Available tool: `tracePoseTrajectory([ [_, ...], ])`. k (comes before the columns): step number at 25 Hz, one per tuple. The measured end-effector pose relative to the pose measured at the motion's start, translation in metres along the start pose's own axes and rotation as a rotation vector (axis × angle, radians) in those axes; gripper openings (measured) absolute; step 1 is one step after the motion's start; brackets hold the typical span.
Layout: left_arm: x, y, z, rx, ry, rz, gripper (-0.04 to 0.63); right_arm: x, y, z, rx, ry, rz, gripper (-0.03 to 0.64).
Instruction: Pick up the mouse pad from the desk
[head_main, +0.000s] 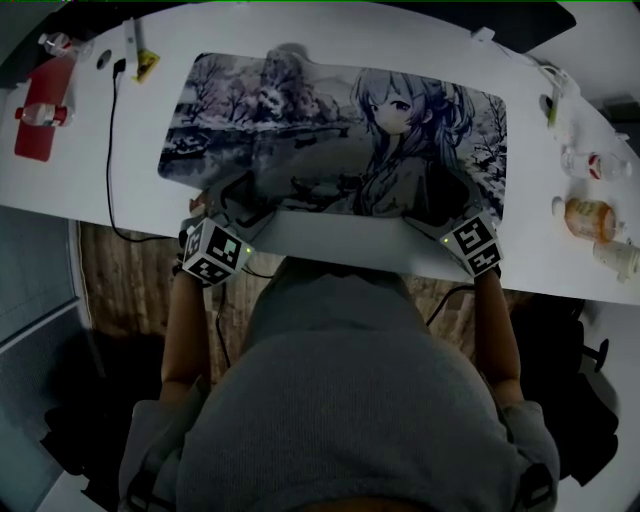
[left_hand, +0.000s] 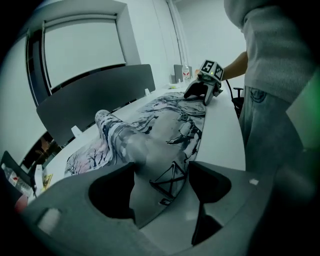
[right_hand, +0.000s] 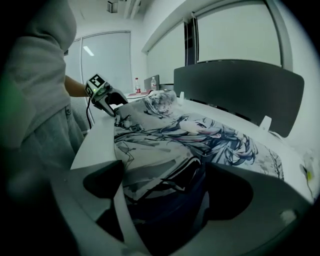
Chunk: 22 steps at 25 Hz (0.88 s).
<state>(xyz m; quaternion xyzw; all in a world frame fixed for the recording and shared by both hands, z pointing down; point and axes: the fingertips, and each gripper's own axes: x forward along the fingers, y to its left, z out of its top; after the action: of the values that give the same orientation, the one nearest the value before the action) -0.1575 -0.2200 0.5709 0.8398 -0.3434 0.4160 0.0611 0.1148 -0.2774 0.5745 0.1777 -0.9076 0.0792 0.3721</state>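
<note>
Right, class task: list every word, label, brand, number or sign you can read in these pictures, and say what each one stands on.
No text here can be read.
Mouse pad: a drawn picture only, no words visible.
Marker cubes: black-and-white square patterns, not letters or numbers.
Bottle with a red band: label too small to read.
Orange bottle: label too small to read.

White curved desk (head_main: 330, 243), large illustrated mouse pad (head_main: 330, 130) across it, black cable (head_main: 112, 150) at left, orange bottle (head_main: 588, 217) at right
</note>
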Motion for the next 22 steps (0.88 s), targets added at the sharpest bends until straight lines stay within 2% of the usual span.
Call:
tracePoseTrajectory([
  [6, 0.008, 0.006, 0.001, -0.048, -0.037, 0.017, 0.346, 0.001, -0.01, -0.003, 0.045, 0.023, -0.042, 0.484],
  [11, 0.011, 0.013, 0.007, -0.169, -0.08, 0.056, 0.321, -0.002, -0.019, -0.001, 0.062, 0.003, -0.102, 0.423],
  [15, 0.016, 0.017, 0.011, -0.255, -0.112, 0.112, 0.273, -0.003, -0.02, 0.008, 0.028, -0.044, -0.163, 0.295],
  [19, 0.021, 0.022, 0.015, -0.282, -0.112, 0.145, 0.237, 0.005, -0.011, 0.015, -0.076, -0.027, -0.235, 0.103],
  [20, 0.023, 0.024, 0.016, -0.289, -0.11, 0.149, 0.227, 0.007, -0.013, 0.016, -0.078, -0.018, -0.263, 0.056],
  [22, 0.025, 0.028, 0.021, -0.32, -0.118, 0.168, 0.198, 0.009, -0.02, 0.019, -0.04, -0.027, -0.308, 0.023],
])
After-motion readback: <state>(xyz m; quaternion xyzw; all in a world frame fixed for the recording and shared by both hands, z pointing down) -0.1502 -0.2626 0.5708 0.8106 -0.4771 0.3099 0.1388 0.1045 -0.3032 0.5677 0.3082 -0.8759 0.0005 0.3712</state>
